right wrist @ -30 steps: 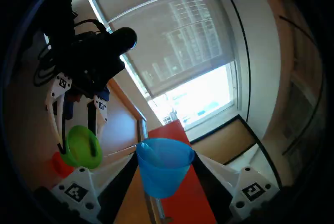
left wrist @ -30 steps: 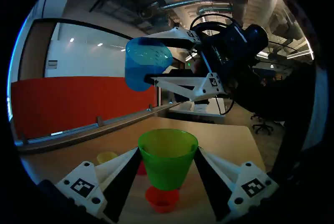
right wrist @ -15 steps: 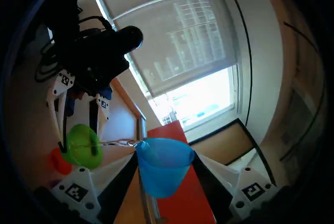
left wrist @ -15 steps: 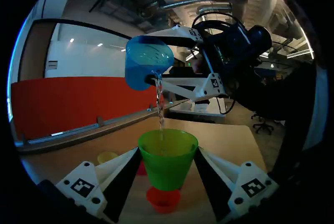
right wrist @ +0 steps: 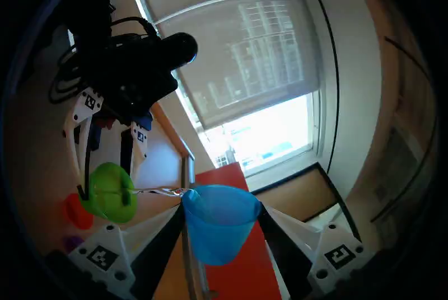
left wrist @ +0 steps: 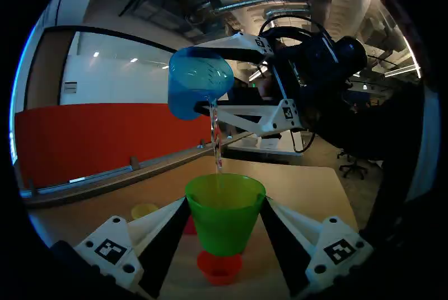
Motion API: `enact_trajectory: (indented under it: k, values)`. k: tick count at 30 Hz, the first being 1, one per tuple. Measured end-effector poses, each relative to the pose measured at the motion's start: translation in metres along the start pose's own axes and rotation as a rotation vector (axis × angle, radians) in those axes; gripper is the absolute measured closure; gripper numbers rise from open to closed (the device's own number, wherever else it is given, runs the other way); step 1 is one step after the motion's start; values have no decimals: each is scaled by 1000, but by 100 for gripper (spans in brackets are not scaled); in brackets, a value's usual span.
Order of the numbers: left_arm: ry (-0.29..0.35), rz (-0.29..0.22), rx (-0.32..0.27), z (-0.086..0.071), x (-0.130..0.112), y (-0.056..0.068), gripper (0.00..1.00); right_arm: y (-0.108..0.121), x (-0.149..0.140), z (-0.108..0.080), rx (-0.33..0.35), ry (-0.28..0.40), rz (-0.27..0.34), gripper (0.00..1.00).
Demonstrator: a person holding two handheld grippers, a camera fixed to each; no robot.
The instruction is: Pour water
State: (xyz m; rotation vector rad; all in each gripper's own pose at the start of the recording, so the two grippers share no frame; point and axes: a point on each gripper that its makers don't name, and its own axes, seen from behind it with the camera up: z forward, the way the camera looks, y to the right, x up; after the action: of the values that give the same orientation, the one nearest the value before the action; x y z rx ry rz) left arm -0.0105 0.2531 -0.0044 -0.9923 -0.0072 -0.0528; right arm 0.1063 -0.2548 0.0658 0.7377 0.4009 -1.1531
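In the left gripper view my left gripper [left wrist: 224,216] is shut on an upright green cup [left wrist: 225,211] held above the wooden table [left wrist: 297,185]. Above it, my right gripper [left wrist: 215,81] holds a tilted blue cup [left wrist: 197,83], and a thin stream of water [left wrist: 215,139] falls from its rim into the green cup. In the right gripper view my right gripper [right wrist: 220,227] is shut on the blue cup [right wrist: 219,223]; the water stream [right wrist: 159,191] runs sideways to the green cup [right wrist: 109,192], which sits in the left gripper [right wrist: 109,188].
A small red cup [left wrist: 219,267] stands on the table under the green cup, and a yellow cup [left wrist: 143,210] sits to its left. A red partition [left wrist: 106,137] runs along the table's far edge. Office chairs [left wrist: 353,168] stand at the right. A bright window [right wrist: 263,132] lies behind.
One second ago the blue cup was tilted with no water leaving it. A stream started half a second ago and still runs into the green cup. Both grippers have barely shifted.
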Motion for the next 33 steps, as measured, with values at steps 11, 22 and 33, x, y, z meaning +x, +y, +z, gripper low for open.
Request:
enact_trajectory:
  k: [11, 22, 33]
  values:
    - [1, -2, 4, -2, -1, -1, 14, 4, 1, 0, -10, 2, -26, 7]
    - [-1, -3, 5, -2, -3, -3, 14, 4, 0, 1, -5, 2, -56, 7]
    - [-3, -5, 4, -2, -4, -3, 14, 3, -1, 1, 0, -2, -86, 7]
